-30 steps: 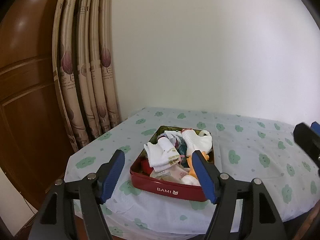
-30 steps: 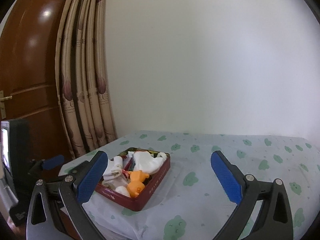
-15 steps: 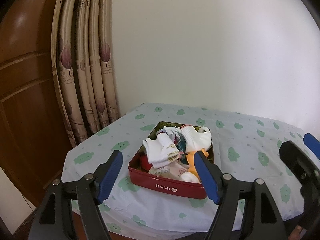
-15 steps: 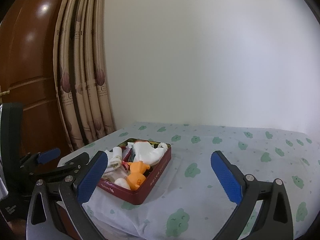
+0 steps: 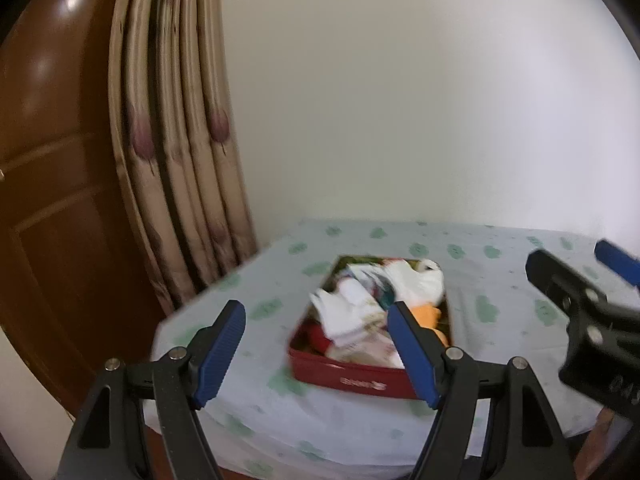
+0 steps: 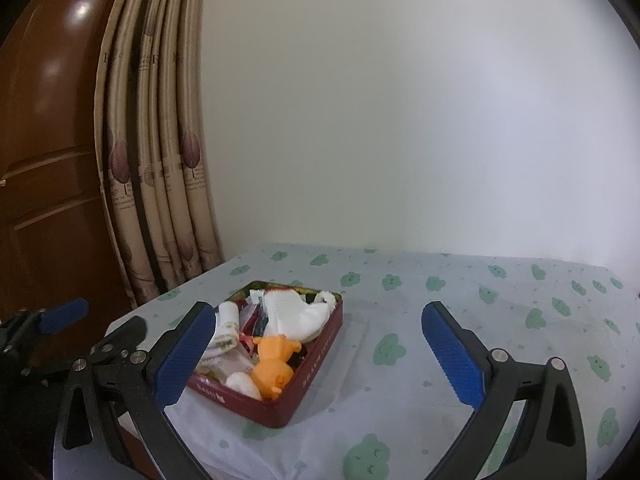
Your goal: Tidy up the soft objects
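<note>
The soft objects are sitting heaped in a red tin [image 6: 304,376] at lower centre-left of the right wrist view: a white sock [image 6: 298,316], a smaller rolled sock [image 6: 226,326] with printed trim, an orange plush toy [image 6: 274,366] lying against the tin's near right wall, and some crumpled wrappers between them that are too small to identify. All of them are lying inside the tin; nothing soft is showing on the surface [image 6: 460,308] around it. That arrangement is fitting either a pile gathered in or one waiting to be sorted out, and the pictures are not settling which.

The tin is looking rigid, shallow and rectangular with rounded corners; the socks are looking limp and ribbed, the plush rounded and squashy. The surface is wearing a pale cloth printed with green blobs.

The left claw [image 5: 320,354] is hanging before the tin with its blue pads spread wide, gripping nothing. The right claw [image 6: 320,352] is likewise standing wide apart and empty.
</note>
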### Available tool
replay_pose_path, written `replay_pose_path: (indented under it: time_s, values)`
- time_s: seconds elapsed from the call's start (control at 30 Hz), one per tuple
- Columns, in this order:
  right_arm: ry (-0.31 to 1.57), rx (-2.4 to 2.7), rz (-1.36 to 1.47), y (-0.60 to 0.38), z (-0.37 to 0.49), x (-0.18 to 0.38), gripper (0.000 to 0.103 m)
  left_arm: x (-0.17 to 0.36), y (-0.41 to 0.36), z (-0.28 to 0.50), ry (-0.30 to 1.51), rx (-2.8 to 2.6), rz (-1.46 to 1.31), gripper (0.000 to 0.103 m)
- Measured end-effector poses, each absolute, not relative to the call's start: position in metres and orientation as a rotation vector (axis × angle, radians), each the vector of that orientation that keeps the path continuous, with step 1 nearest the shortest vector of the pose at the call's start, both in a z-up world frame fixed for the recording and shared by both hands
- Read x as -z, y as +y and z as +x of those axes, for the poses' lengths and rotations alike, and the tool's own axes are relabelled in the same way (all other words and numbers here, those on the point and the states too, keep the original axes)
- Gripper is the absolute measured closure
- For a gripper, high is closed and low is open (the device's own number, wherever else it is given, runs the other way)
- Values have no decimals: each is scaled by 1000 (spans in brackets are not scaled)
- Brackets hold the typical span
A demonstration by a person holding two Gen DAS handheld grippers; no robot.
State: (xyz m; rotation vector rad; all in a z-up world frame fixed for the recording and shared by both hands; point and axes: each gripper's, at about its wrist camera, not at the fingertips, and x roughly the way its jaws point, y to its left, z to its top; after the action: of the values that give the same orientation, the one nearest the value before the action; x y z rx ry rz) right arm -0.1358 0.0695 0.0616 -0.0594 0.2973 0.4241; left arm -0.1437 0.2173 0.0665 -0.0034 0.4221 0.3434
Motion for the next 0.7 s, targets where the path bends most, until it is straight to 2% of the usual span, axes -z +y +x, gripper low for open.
replay_pose_path:
  time_s: [0.7]
  values:
    - [380, -427, -63, 86, -135, -49, 1, -54, 231, -143, 465, -332, -85, 27]
